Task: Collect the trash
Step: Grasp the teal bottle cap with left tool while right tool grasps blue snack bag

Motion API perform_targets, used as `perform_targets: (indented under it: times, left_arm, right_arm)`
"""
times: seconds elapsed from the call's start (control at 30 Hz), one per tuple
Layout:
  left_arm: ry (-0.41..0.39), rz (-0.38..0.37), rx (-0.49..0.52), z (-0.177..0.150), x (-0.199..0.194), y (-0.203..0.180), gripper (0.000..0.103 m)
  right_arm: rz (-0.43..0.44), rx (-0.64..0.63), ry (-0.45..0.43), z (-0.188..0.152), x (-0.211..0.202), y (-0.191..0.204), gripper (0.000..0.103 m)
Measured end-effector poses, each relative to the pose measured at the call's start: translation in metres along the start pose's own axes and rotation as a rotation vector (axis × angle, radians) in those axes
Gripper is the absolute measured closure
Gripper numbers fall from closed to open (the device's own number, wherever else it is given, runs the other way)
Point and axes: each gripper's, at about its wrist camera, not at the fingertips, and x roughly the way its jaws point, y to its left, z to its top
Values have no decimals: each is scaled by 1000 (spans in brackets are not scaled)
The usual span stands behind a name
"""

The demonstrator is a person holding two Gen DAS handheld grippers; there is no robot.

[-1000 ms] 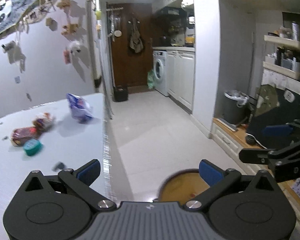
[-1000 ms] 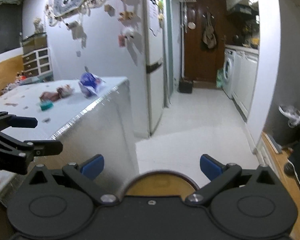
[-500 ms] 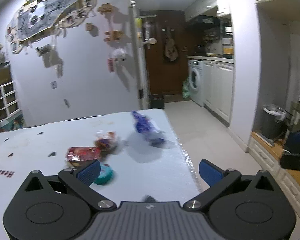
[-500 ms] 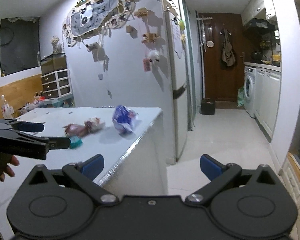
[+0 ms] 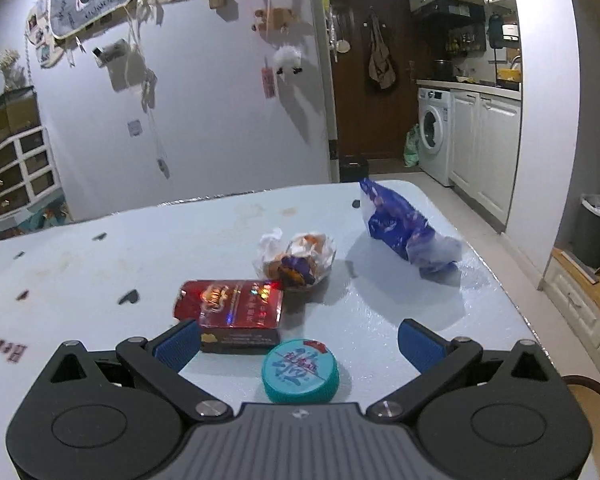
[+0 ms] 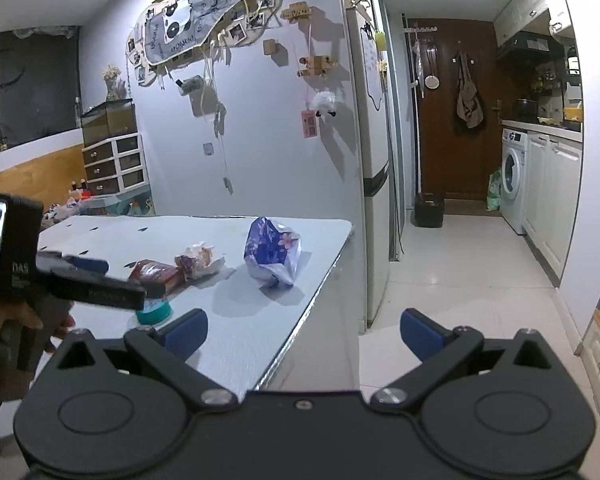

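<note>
So my left tongs (image 5: 298, 344) are hovering low over the near part of the table (image 5: 100, 264), blue pads spread wide apart with nothing between them yet. Right in the gap, at about 6 o'clock in that camera, sits a teal bottle cap (image 5: 300, 372) with red print on top. Just past it toward 11 o'clock is a red snack box (image 5: 230, 310), lying flat and nearly touching the cap. Behind the box, around 12 o'clock, there's a crumpled clear wrapper (image 5: 296, 258) with some orange and purple bits inside, pressed up against the box's far corner. Off at 2 o'clock, close to the table's right edge, lies a blue and white plastic bag (image 5: 408, 230), well apart from the rest.

My right tongs (image 6: 302, 330) are also wide open and empty, held off the corner of the table, half over the floor (image 6: 460, 280). From that side I can see my left hand (image 6: 16, 316) on the grip at 9 o'clock, with the left tongs stretched over the cap. A grey trash bin (image 5: 596, 228) stands on the floor way over at 3 o'clock in the left camera.
</note>
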Motion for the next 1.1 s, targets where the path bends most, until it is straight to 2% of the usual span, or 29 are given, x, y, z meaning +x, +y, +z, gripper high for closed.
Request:
perform_targets:
  times: [0.17,0.27,0.47,0.63,0.7,0.77,0.93,1.0,1.1]
  left_arm:
    - [6,-41,4,-8,12,3,0]
    - [2,-45,15,-13,16,7,2]
    - [-6,-89,3,-15,14,11,14]
    - [9,-110,17,-19,16,11,25]
    - [13,-113,-8,-20,17,15,31]
    - [19,-126,-38,-20,18,20,35]
    - [28,-145,-48,-21,18,24,53]
    - [31,-146,-37,-22,18,22,54]
    - [30,-150,-25,-22,18,20,54]
  right_arm:
    - [-23,-85,-36,12,25,19,0]
    - [-13,-83,-36,23,45,28,0]
    - [24,-135,11,48,94,48,0]
    - [12,-93,43,61,135,56,0]
    - [1,-60,42,63,149,57,2]
    - [0,-47,43,64,162,59,10]
    - [-13,-27,75,58,193,64,14]
    - [-26,-40,95,53,203,69,16]
    - [-55,-57,104,46,211,72,24]
